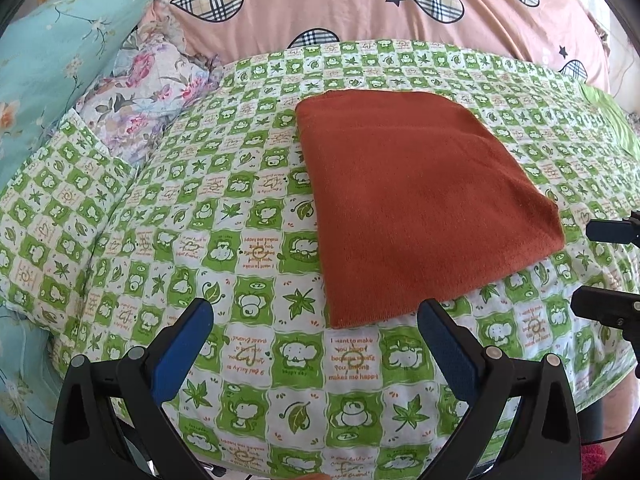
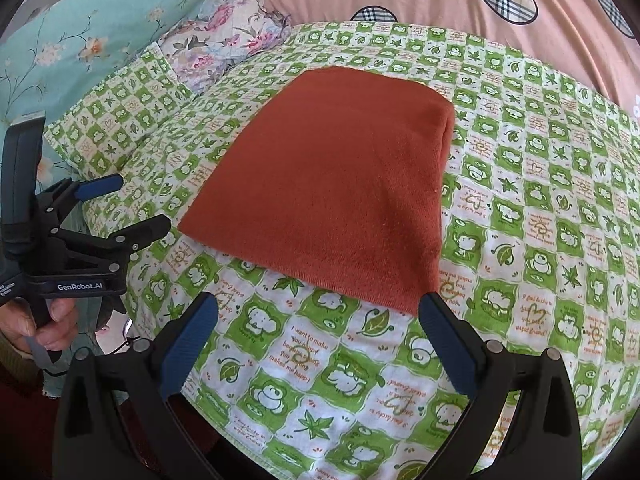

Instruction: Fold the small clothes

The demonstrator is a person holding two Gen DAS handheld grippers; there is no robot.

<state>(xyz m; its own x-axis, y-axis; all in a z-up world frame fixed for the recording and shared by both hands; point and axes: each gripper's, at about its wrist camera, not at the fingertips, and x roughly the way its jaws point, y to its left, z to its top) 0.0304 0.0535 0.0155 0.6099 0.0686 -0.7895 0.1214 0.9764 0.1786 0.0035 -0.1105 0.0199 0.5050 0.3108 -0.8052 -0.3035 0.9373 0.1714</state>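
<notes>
So the rust-red cloth [image 1: 424,204] is lying flat in a neat folded rectangle on the bed, right on the green-and-white checked sheet [image 1: 240,248], roughly in the middle of it. From the right wrist view you can see a doubled-over edge running down its right side, so my read is that at least one fold is already in and we're somewhere between folds (or possibly at the end of this piece, hard to call from here).

Neither tool has hold of anything. The left tool [image 1: 316,320] hovers just short of the cloth's near edge with its blue pads spread wide, and the right tool [image 2: 320,316] is the same story: jaws wide apart, nothing between them, its right finger just at the cloth's near right corner. In the right view you can also see the left tool off to the side, well clear of the cloth, with the person's hand around its handle.

If another fold is wanted, I'd guess each tool needs to come down on a near corner, pinch through all the layers, then lift and carry that edge over to the far edge. The cloth looks soft and a bit thick, so a shallow pinch might only catch the top layer and peel the fold open.

Behind it all sit a pink duvet with plaid hearts [image 1: 360,4] and a teal flowered pillow [image 1: 52,64].
</notes>
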